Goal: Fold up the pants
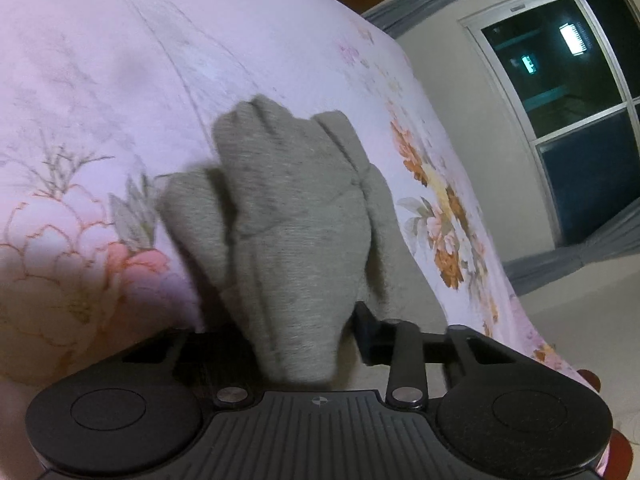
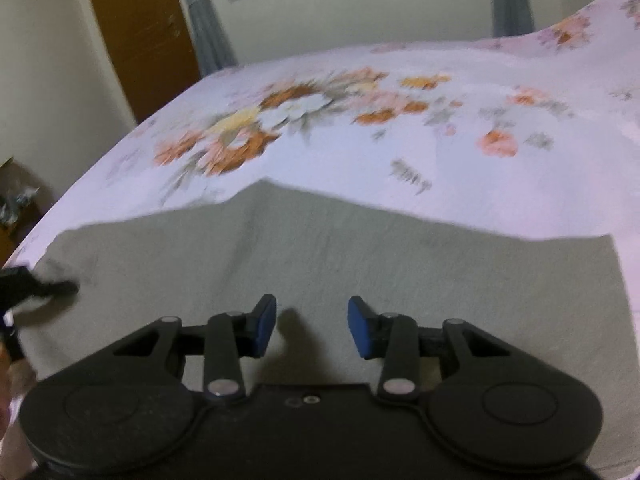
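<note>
Left gripper is clamped on a thick bunch of the grey pants, the fabric spilling up from between its jaws and lifted above the floral bedsheet. Over to the right gripper: blue pads spread wide, nothing between them, hovering just above the grey cloth. In the right wrist view the pants lie spread flat across the near part of the bed, their far edge rising to a peak. At the left edge of that view, the other gripper's black tip grips the fabric's corner. Beyond the bed: a dark window, grey curtains and a wooden door.
</note>
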### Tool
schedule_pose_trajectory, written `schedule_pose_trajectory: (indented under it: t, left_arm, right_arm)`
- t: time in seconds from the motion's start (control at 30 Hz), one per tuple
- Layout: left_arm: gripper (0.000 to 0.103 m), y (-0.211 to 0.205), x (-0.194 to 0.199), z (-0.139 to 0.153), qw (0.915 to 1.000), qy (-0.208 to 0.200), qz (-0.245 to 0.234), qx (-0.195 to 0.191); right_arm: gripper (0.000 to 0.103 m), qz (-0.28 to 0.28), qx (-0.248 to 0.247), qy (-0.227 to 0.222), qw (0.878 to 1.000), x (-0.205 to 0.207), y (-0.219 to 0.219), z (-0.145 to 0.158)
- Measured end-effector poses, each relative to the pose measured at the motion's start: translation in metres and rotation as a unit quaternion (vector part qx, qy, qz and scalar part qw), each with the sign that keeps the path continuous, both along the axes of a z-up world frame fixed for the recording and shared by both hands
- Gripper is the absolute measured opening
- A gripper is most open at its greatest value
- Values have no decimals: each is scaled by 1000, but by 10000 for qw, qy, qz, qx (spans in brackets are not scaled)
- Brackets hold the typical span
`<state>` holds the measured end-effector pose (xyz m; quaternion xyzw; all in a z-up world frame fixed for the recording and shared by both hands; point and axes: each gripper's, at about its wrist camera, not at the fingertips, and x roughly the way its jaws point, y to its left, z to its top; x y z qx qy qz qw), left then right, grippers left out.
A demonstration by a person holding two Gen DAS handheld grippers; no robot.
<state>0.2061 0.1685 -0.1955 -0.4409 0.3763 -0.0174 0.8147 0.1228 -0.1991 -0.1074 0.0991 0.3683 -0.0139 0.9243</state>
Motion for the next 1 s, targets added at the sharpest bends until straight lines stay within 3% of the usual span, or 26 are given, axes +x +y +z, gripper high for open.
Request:
schedule_pose_trajectory:
  t: [0.07,0.13,0.2,0.27,0.33,0.4,0.47,0.57,0.73,0.83,0.9,1.0]
  left_arm:
    - [32,-4,1,5,9999,-7,4,152]
    - [23,-7,1,11,9995,-44,-2,306]
    - [21,-10,0,23,9985,-156,-51,515]
    - [21,-15,-4,38,9964,-340,-147,756]
    - [21,-25,-2,55,9926,-558,-289,1037]
    - [21,-38,-3,74,9856,-843,-488,1385]
    - [21,-54,-6,95,9779,-1147,-704,1598]
    - [21,-94,-11,128,9570,-1641,-1236,2048]
    - [21,-179,-32,159,9096,-2214,-2379,2588]
    - [20,-234,-55,164,8794,-2385,-3111,2703]
    - [20,-272,-69,156,8622,-2336,-3613,2672]
    - [22,-320,-93,137,8318,-2164,-4139,2999]
  right_arm:
    - [42,121,-74,226,9996,6,2,-15]
    - [42,179,-145,299,9993,9,3,-14]
    - [41,115,81,357,9993,10,-1,-5]
    - [40,130,320,-8,9994,-1,-4,9]
    - [43,271,11,-80,9996,-9,2,10]
    - [43,527,-88,445,9976,-6,7,-9]
    - [42,513,-111,349,9980,-13,5,-9]
    - [43,242,462,100,9986,-22,-13,5]
    - [43,-115,681,-63,9976,-45,-51,20]
    - [44,-359,760,-126,9964,-62,-78,23]
    - [45,-538,812,-161,9951,-74,-97,24]
    - [49,-800,927,-197,9923,-90,-121,22]
